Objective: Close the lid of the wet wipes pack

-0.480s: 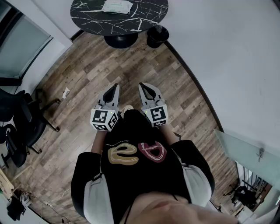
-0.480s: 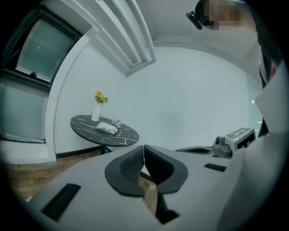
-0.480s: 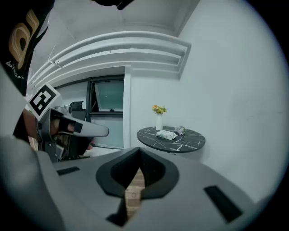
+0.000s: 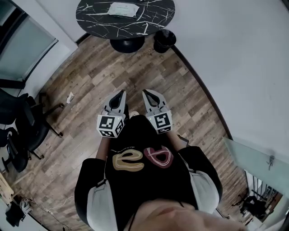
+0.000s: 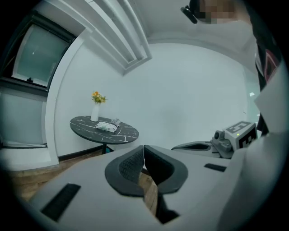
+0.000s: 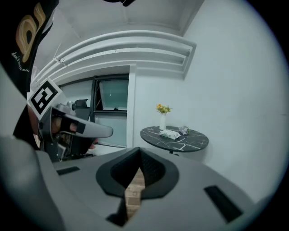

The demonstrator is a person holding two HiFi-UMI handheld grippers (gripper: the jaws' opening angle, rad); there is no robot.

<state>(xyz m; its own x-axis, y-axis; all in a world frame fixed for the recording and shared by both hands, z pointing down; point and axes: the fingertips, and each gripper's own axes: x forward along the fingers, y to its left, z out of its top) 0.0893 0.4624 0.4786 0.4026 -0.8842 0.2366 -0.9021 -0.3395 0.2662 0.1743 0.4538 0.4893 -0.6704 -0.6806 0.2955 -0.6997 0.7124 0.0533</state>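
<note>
Holding both grippers out in front of us, we see the left gripper (image 5: 143, 149) with its jaws pressed together and nothing between them. The right gripper (image 6: 139, 151) is the same: jaws together, nothing in them. The two sit side by side, close to our black shirt (image 4: 140, 149), and both point toward the table (image 4: 90, 20). They are well apart from the table, with wood floor (image 4: 135, 72) in between.

The table is round and black with thin white lines. The wipes pack (image 4: 123, 9) lies flat on the table, near its middle. It is too small for us to tell if its lid is up or down. A small crumpled thing (image 6: 184, 130) lies on the table just beside the pack. A white vase (image 5: 95, 113) with yellow flowers stands on the table near its rim. A black bin (image 4: 163, 39) stands on the floor just beside the table's foot. A white wall (image 4: 235, 54) curves round behind the table. A black chair (image 4: 27, 126) stands well apart from the table.
</note>
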